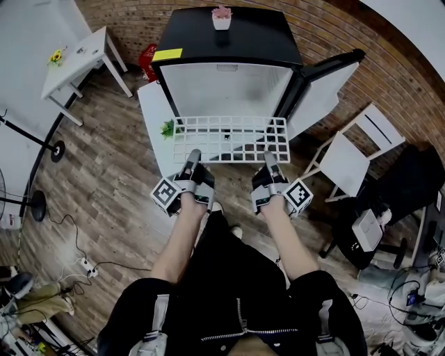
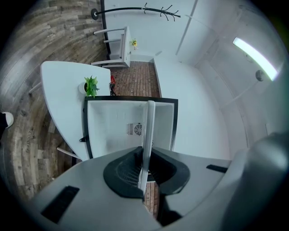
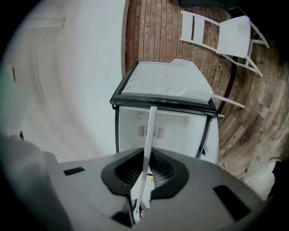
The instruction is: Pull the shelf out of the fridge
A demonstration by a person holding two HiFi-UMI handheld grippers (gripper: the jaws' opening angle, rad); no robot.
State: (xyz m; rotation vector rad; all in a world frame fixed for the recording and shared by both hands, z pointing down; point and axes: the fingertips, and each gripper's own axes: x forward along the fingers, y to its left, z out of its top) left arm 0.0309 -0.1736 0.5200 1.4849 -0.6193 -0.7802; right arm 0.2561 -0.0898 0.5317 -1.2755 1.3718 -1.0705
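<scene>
Nearest in the head view, the person's two forearms reach forward over dark trousers, each hand carrying a gripper with a marker cube. The left gripper (image 1: 194, 156) has its jaws clamped on the near edge of the shelf (image 1: 227, 138). In the left gripper view the dark pads press on either side of the thin white edge, which runs straight up between them. The right gripper (image 1: 270, 158) grips the same near edge further to the right. In the right gripper view its jaws are likewise closed on the white edge, which leans slightly between the pads.

The shelf is a white wire grid held roughly level between the two grippers. Most of it hangs in front of the open fridge (image 1: 229, 42), with its far edge at the mouth of the compartment; I cannot tell whether that edge is inside. The fridge's white interior faces the person, and its door (image 1: 327, 90) stands swung open to the right.

The fridge sits on a white table (image 1: 148, 111), where a small green plant (image 1: 168, 128) stands just left of the shelf. A yellow note (image 1: 167, 53) lies on the fridge's black top near its front left corner, and a pot of pink flowers (image 1: 221, 17) stands at the back. A white folding chair (image 1: 348, 160) stands to the right, and a small white side table (image 1: 76, 55) stands far left.
</scene>
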